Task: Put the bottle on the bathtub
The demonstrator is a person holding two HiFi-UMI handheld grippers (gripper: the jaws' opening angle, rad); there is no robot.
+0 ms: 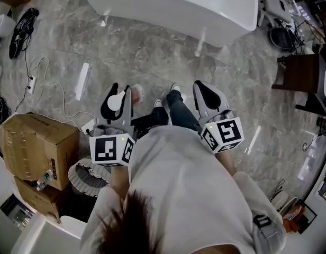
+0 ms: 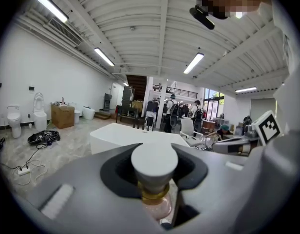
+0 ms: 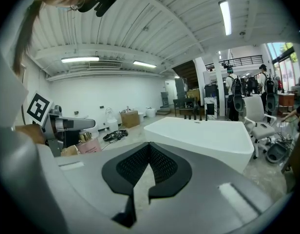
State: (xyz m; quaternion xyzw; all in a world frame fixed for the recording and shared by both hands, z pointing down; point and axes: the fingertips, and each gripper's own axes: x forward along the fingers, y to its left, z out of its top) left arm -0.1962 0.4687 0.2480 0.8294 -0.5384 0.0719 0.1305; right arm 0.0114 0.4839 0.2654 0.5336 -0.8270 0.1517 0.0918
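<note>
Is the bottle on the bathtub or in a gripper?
In the left gripper: its jaws are closed on the white-capped bottle, while the bathtub stands ahead, apart from it.

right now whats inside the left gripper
A bottle: white cap, gold collar, pinkish body, clamped in the left gripper. Its lower body is hidden behind the gripper.

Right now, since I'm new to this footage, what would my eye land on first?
The pink bottle with a white cap and gold collar, clamped in the left gripper, sits at the bottom centre of the left gripper view. Ahead across the grey marble floor stands the white bathtub, while the right gripper, beside the left, is shut and empty.
</note>
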